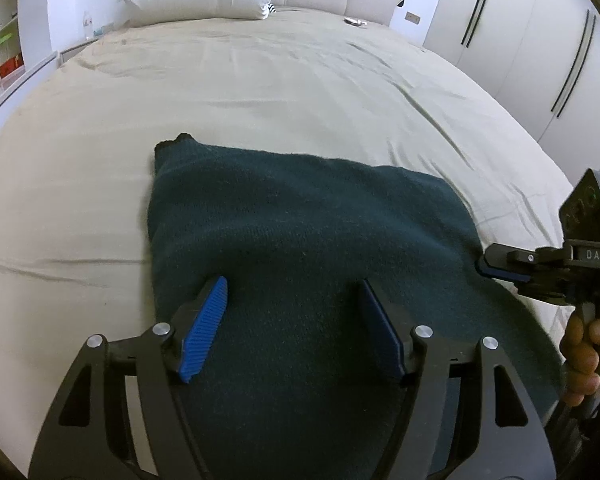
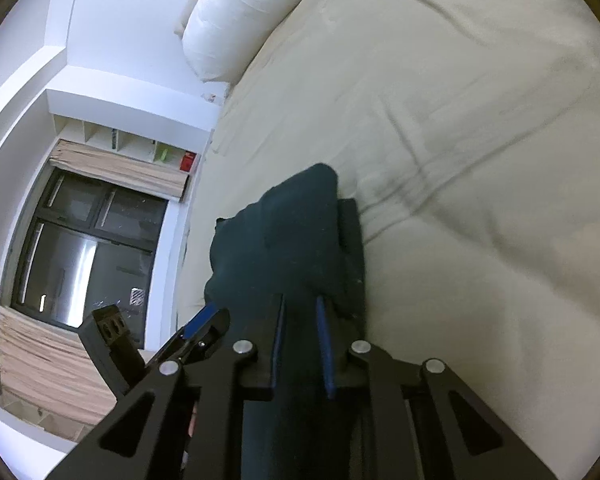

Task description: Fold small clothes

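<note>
Sweater [image 1: 300,216] flat on bed [image 1: 260,80], directly under left hand-held gripper [image 1: 292,312], jaws wide, empty. Right hand-held gripper [image 2: 302,344] pinches its right edge.

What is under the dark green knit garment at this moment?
The dark green knit garment lies on the beige bedsheet, which shows all around it. It is folded, with a lower layer showing at its edge. Anything else beneath is covered.

sweater [image 1: 300,220] | dark green knit | folded into rough rectangle | lying flat on bed [image 1: 260,80] | one near edge lifted, pinched
</note>
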A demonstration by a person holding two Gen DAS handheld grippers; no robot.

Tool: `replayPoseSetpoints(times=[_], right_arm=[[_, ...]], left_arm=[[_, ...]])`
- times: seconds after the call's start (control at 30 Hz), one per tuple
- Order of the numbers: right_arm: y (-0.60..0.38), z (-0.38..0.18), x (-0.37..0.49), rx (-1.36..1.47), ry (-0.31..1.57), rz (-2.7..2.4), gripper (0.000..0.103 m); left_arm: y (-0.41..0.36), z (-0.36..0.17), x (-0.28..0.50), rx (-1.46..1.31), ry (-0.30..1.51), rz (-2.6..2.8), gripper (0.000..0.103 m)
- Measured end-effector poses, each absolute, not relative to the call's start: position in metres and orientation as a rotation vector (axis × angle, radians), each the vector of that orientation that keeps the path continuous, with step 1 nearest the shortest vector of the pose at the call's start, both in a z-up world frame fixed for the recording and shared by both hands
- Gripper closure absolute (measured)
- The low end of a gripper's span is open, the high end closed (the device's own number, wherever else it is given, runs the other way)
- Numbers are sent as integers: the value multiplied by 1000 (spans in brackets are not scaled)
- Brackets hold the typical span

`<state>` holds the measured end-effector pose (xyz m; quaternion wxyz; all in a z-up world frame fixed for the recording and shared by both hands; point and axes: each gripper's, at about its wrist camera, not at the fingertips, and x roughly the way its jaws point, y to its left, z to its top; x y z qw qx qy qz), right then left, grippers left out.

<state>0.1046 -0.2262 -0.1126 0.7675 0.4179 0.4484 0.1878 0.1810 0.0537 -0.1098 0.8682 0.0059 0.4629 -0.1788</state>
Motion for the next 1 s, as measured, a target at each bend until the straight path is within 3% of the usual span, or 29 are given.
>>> replayPoseSetpoints(times=[0.07,0.23,0.33,0.57,0.83,0.93,1.0], right_arm=[[-226,-96,92,868,964,374,61],[-224,-76,59,852,940,444,56],[-220,-86,56,818,983,415,55],[-232,-104,60,880,1060,390,55],[-204,-90,55,713,1099,429,57],[-195,-95,57,645,1138,425,73],[-199,-101,56,665,1145,439,76]], left_arm=[[52,-104,176,7,977,-358,36],[60,-84,148,-94,950,-379,35],[51,-96,146,6,971,-372,34],[57,-86,138,-68,968,-378,34],[53,-83,127,-68,951,-374,34],[47,-93,126,-8,952,-374,34],[48,-96,124,-6,937,-384,34]])
